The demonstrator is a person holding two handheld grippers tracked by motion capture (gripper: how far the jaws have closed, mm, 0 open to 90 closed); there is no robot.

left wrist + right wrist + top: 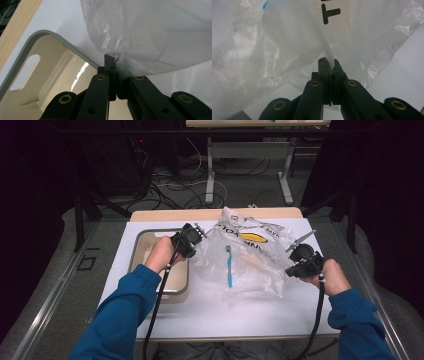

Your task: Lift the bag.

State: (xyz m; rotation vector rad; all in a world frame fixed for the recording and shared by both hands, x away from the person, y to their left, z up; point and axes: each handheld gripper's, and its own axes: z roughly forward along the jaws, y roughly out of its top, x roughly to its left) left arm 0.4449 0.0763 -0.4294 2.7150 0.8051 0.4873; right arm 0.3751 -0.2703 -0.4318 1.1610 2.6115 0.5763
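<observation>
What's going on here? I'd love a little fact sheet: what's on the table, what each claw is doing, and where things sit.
held thing: clear plastic bag, pinched at two edges
inside bag: blue toothbrush, lying lengthwise
left gripper: jaws shut on the bag's left edge
right gripper: jaws shut on the bag's right edge
beside bag: cream tray with grey rim, under the left hand
surface: white table

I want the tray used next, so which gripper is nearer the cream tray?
Left. The left gripper hovers over the cream tray's right edge, clamping the plastic bag; the right gripper holds the bag's far side.
</observation>
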